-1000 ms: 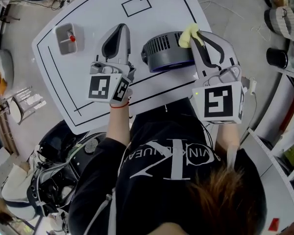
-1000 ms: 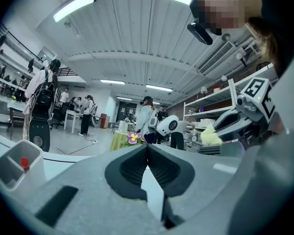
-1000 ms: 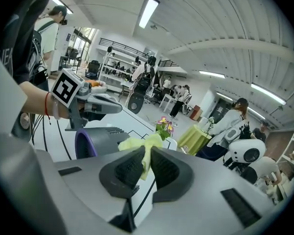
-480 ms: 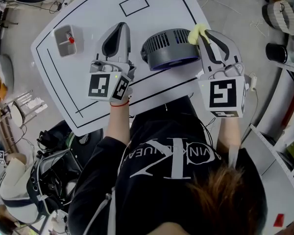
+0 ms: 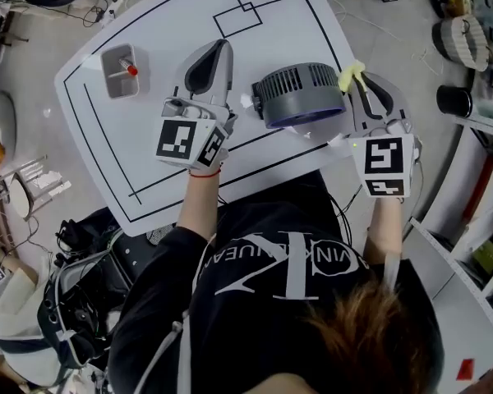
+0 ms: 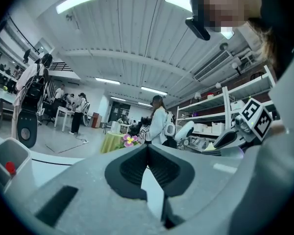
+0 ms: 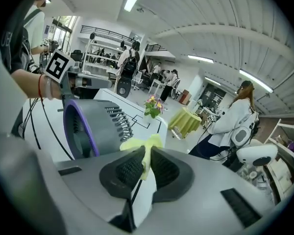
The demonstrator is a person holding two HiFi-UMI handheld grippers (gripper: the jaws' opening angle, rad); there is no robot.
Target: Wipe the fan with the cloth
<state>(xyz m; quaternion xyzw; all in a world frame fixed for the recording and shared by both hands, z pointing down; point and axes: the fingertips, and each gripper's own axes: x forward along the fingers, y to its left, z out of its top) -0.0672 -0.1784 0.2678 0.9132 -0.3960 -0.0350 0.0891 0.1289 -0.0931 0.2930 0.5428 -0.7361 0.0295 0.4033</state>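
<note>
Seen from above, a person stood at a white desk [image 5: 172, 23] marked with black lines, holding a pair of tongs in each hand. A small round grey fan [image 5: 300, 95] with a purple rim lay on the desk between the two tools, its slatted grille facing away from the person.

The right tongs [image 5: 361, 80] were clenched on a yellow cloth [image 5: 351, 75], a small tuft of which stuck out past the tips. The cloth was just beside the fan's right edge, and no view showed clearly whether the two were touching. The left tongs [image 5: 221, 48] were pressed together with nothing between them. They hovered over the desk just left of the fan and apart from it. A small grey tray [image 5: 120, 71] sat well off to the left.

The cloth looked soft, light and limp, so it would probably fold under pressure, and a firm pinch near its middle seemed sensible. The fan looked like stiff, fairly light plastic that might slide on the smooth desk while being rubbed. Its thin grille ribs looked like the weakest part, so the solid outer ring seemed the safer place for the left tongs to brace it.
</note>
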